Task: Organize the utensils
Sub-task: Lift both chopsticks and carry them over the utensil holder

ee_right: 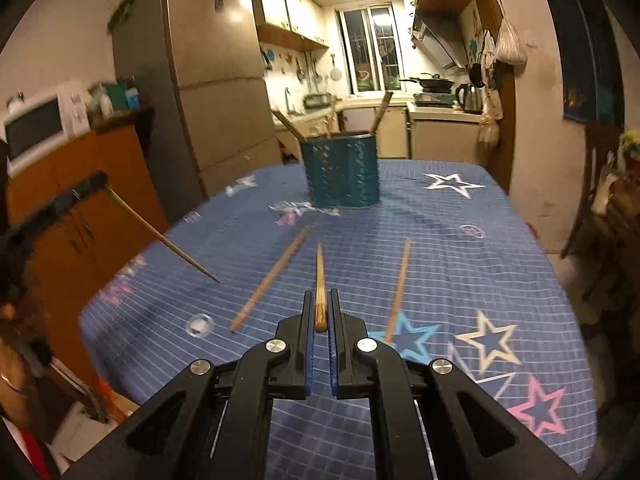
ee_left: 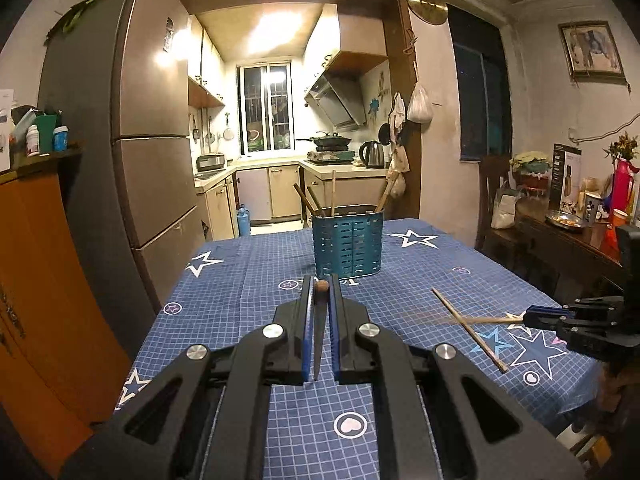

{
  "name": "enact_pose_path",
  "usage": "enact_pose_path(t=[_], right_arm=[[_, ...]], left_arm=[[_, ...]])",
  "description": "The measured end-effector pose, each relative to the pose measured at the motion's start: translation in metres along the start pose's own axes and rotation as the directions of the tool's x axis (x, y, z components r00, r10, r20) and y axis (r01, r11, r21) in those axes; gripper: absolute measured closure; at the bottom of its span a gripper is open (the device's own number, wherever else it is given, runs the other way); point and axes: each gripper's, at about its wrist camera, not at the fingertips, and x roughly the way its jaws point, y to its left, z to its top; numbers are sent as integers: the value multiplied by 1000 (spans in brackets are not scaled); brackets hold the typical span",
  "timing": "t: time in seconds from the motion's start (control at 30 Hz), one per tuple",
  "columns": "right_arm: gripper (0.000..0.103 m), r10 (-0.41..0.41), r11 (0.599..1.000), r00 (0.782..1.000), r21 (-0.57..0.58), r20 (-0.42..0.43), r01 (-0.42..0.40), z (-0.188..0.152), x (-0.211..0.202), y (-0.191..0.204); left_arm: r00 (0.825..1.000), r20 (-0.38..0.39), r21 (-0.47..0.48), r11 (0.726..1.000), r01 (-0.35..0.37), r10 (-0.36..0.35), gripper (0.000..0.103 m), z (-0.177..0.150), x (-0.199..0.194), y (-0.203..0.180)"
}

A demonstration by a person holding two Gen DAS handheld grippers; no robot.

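- Chopsticks: two are held, one in each set of tongs.
- Left tongs (ee_left: 320,286) pinch one dark chopstick (ee_left: 319,336) tight, its thin tip pointing back and down.
- Right tongs (ee_right: 320,300) squeeze one brown chopstick (ee_right: 319,288), which points ahead over the blue star tablecloth (ee_right: 460,264).
- Two loose chopsticks lie flat ahead of the right tongs, one (ee_right: 270,278) just left, one (ee_right: 398,290) just right.
- One teal holder (ee_left: 347,242) stands straight ahead of both tongs, well apart.
- About four sticks poke up from it.
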Motion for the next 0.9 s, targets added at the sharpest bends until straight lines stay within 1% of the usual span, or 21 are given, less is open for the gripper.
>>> enact_pose_path(t=[0.03,0.13,0.2,0.33,0.4,0.53,0.6,0.7,0.8,0.9], right_arm=[[96,6,1000,1000,3,19,-6,3,-4,0],[96,-22,999,998,-24,64,24,9,-10,1],[96,-14,1000,997,-12,78,15,13,-10,-1],[96,-3,1000,991,-18,134,6,27,-12,0],[96,0,1000,986,-28,168,5,38,-14,2],[96,33,997,976,-72,216,-18,65,-13,12],[96,45,996,973,-91,227,-24,78,-10,17],[96,65,994,971,-105,232,-41,94,-4,20],[96,91,992,971,-107,220,-69,110,7,21],[96,98,992,973,-104,208,-78,124,15,20]], left_arm=[[1000,0,0,1000,1,-1,97,0,1,0],[1000,1,-3,1000,3,-3,97,2,5,-1],[1000,2,-7,1000,10,-10,97,3,7,-1],[999,3,-23,999,43,-43,97,7,10,5],[998,5,-31,998,62,-62,97,10,14,8],[996,-2,-62,994,91,-91,98,18,25,15],[995,2,-65,993,99,-100,98,20,26,16],[996,14,-52,994,94,-93,98,23,27,15],[996,28,-41,996,85,-84,98,26,26,12],[997,43,-24,997,72,-71,98,32,26,9]])
